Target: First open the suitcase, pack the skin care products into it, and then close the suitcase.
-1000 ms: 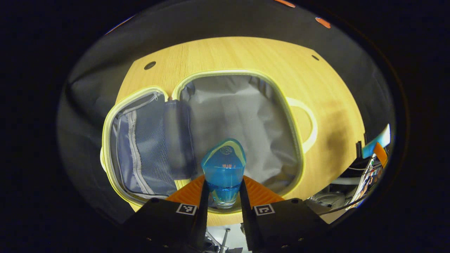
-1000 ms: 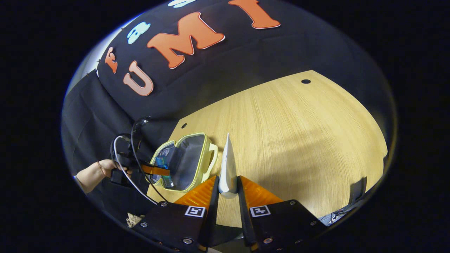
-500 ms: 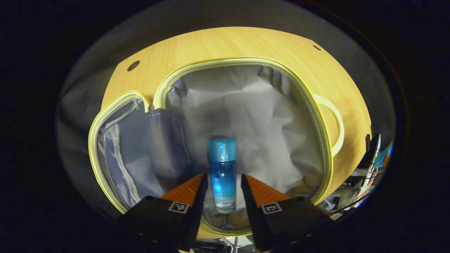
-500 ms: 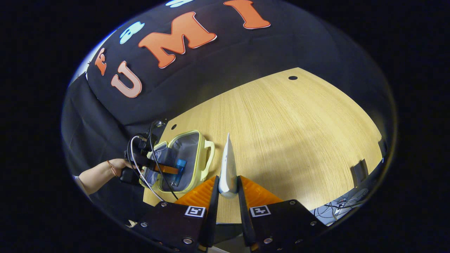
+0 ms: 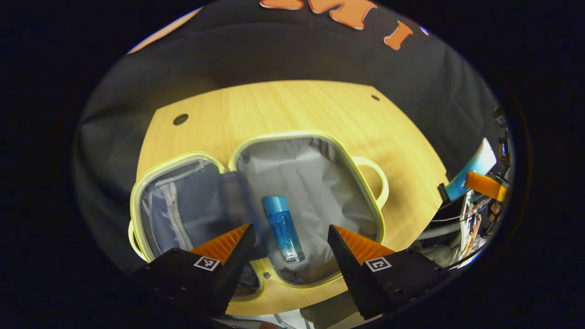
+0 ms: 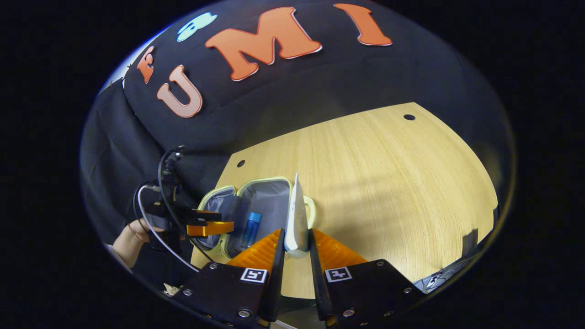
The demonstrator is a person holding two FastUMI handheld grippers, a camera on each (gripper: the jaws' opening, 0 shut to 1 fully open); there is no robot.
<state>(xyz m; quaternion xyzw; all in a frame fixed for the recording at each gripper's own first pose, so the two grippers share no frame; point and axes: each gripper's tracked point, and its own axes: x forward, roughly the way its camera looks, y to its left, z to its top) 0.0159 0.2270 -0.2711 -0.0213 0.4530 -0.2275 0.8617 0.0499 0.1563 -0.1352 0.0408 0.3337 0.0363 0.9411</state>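
Left gripper view: the wooden bench [image 5: 292, 105] takes up the middle of the frame, and the yellow-trimmed suitcase [image 5: 315, 137] lies open on it, lid half with the mesh pocket [image 5: 178, 210] at lower left, grey-lined main half at center. The blue bottle [image 5: 282, 228] is lying on its side on the grey lining, cap toward the top of the frame, just below center. The left gripper [image 5: 289, 242] hangs over the near rim with its jaws wide apart, one orange finger either side of the bottle and not touching it. The suitcase handle [image 5: 377, 180] sticks out right of center. At the far right edge you can see the white tube [image 5: 470, 171] pinched in the right gripper [image 5: 482, 185].

In the right gripper view, the right gripper [image 6: 296, 244] sits at bottom center, jaws clamped on the tube's [image 6: 296, 214] wide end, tip pointing up the frame. Suitcase [image 6: 265, 185] is at lower left of center with the bottle [image 6: 251, 227] inside, and the left gripper [image 6: 215, 224] is spread open at its left edge, held by a hand [image 6: 130, 235].
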